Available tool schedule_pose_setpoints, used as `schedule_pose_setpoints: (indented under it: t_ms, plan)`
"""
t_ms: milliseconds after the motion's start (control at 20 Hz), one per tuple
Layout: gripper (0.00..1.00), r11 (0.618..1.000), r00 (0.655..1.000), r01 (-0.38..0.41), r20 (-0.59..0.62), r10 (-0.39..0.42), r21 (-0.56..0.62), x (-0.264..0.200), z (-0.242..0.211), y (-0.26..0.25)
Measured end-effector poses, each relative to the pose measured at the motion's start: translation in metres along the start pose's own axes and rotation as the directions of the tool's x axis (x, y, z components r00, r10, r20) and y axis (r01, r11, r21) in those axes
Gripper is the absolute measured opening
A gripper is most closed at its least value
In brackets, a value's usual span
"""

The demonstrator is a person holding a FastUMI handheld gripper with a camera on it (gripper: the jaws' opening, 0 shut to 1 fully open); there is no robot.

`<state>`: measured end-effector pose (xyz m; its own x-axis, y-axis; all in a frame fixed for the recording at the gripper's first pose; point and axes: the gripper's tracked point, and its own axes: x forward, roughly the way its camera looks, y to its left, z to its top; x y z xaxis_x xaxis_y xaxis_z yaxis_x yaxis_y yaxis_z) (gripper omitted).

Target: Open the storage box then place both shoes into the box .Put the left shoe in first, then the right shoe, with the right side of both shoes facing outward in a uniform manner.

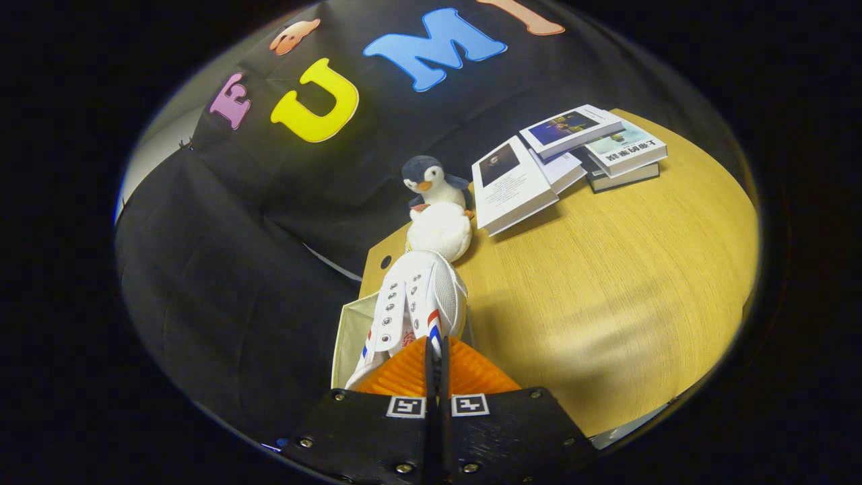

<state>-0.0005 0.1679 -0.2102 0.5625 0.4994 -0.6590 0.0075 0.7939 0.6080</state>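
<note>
Right now my gripper (pixel 436 357) has its fingers pressed together on a thin edge of a white shoe (pixel 417 303), which hangs just ahead of them above the wooden table (pixel 606 289). A pale open box (pixel 351 337) sits beside and below the shoe — I judge a shoe is being placed. Next comes lowering it in, right side outward. Beyond stand a penguin toy (pixel 434 202) and books (pixel 572 162).
</note>
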Motion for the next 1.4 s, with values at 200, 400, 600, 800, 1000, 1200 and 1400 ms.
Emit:
schedule_pose_setpoints:
  t_ms: [200, 400, 600, 800, 1000, 1200, 1400]
  plan:
    - [0.00, 1.000, 1.000, -0.010, -0.002, 0.009, -0.024, 0.017, -0.010, 0.026]
    - [0.00, 0.999, 1.000, -0.011, -0.008, 0.011, -0.049, 0.035, -0.026, 0.046]
    - [0.00, 0.996, 1.000, 0.017, -0.011, -0.018, -0.090, 0.052, -0.041, 0.054]
    - [0.00, 0.989, 0.998, 0.054, 0.031, -0.050, -0.135, 0.062, -0.046, 0.052]
    - [0.34, 0.991, 0.999, 0.008, 0.038, -0.003, -0.135, 0.062, -0.052, 0.062]
    - [0.98, 0.979, 0.995, 0.029, 0.103, -0.009, -0.200, 0.045, -0.031, 0.062]
    - [0.98, 0.944, 0.979, 0.040, 0.200, 0.028, -0.326, 0.013, 0.000, 0.072]
